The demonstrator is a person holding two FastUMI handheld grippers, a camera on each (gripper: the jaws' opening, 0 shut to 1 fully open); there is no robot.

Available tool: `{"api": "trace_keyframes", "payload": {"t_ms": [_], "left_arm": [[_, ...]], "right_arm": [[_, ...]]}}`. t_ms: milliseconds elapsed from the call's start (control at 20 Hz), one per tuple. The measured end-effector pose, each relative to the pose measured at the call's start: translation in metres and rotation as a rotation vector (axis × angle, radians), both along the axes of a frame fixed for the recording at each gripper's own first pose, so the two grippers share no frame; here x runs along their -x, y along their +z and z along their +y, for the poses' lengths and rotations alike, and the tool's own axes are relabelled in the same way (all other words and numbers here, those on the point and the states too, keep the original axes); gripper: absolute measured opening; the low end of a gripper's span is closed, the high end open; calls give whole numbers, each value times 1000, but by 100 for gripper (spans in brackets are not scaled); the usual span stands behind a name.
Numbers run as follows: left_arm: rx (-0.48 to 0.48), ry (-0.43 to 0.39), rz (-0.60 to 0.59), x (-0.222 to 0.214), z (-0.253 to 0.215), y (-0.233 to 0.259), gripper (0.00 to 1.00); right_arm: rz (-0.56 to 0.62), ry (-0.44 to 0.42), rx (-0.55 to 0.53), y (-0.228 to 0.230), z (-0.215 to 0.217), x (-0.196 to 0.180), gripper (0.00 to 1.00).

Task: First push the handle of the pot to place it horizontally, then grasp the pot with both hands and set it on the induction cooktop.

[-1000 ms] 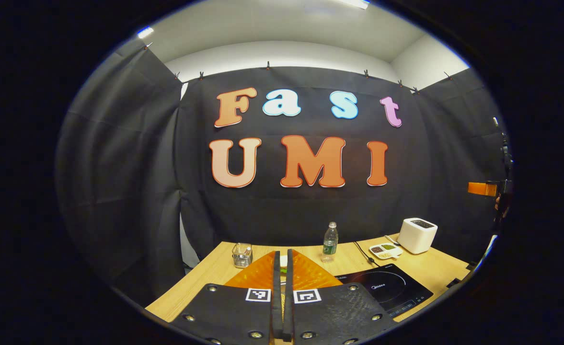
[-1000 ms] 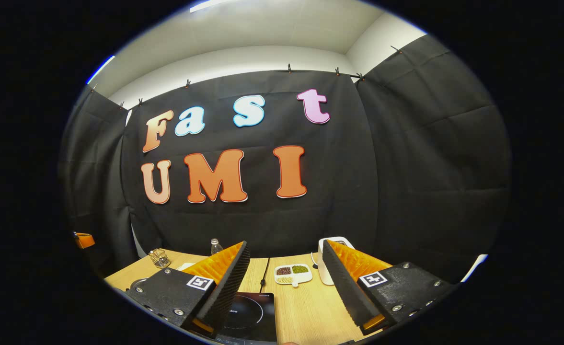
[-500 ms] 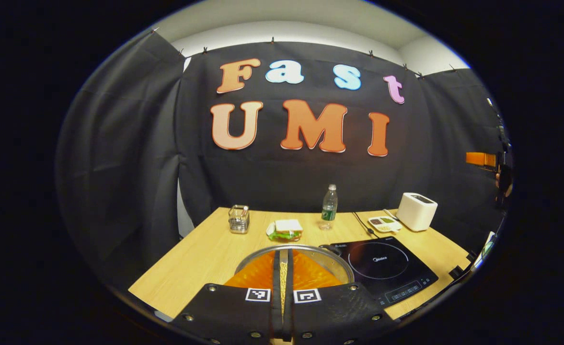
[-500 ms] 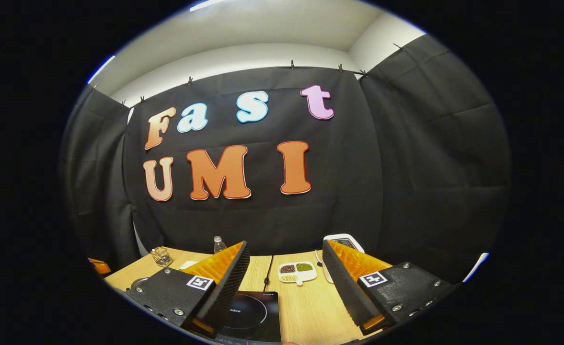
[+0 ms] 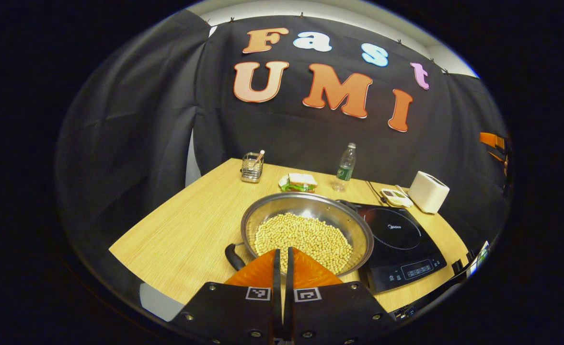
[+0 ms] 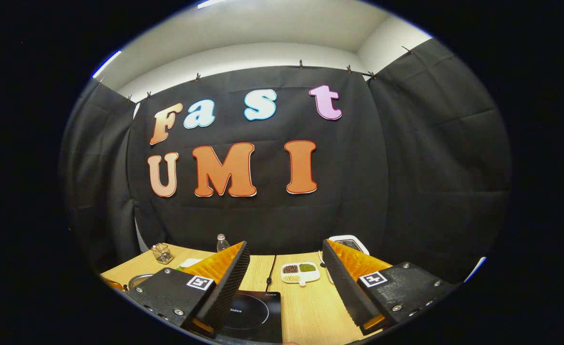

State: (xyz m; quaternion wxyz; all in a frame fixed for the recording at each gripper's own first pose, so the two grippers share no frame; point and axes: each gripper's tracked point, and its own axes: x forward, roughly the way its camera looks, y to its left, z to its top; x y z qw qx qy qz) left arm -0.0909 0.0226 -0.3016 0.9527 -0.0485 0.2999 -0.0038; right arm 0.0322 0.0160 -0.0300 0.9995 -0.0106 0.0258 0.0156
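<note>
**Left gripper lining up behind the pot for the handle push**

The left gripper [image 5: 282, 261] is hanging over the near rim of the pot [image 5: 307, 235], its fingers pressed nearly together and gripping nothing, probably so it can nudge the dark handle [image 5: 234, 256] at the pot's near-left side. The pot is sitting on the desk [image 5: 186, 230], just beside the cooktop [image 5: 397, 239], and is carrying a layer of pale beans [image 5: 303, 239]. The right gripper [image 6: 285, 273] is waiting with fingers spread wide above the cooktop, empty.

wooden table [image 5: 186, 225], wire cup [image 5: 251, 167] near the wall, sandwich [image 5: 299, 182], water bottle [image 5: 345, 161], white toaster [image 5: 428, 192], divided snack dish [image 6: 300, 272]
</note>
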Motion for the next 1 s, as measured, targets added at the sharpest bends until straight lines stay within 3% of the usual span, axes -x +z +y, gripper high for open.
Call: {"api": "trace_keyframes", "payload": {"t_ms": [100,150,250,350,400,550,600,700,750,1000], "left_arm": [[9,-4,38,7,1,-16,3],[4,-8,55,10,2,-23,2],[-8,-9,81,14,5,-35,3],[-10,-6,106,17,8,-47,3],[-13,-10,120,19,9,-54,3],[-10,-6,170,22,14,-75,3],[-10,0,186,20,15,-81,3],[-6,0,201,20,16,-88,3],[-4,0,209,18,16,-92,3],[-51,-12,205,3,27,-94,3]], "right_arm": [[6,8,-2,-2,5,-1,100],[7,12,-1,-3,7,-1,95],[13,17,4,-5,10,-3,100],[17,19,6,-6,11,-3,100],[18,19,7,-7,12,-4,95],[24,19,8,-10,15,-6,100],[24,21,11,-10,16,-7,95],[22,21,14,-11,18,-6,100],[19,21,15,-11,19,-7,95],[27,17,6,-18,23,-9,95]]}}
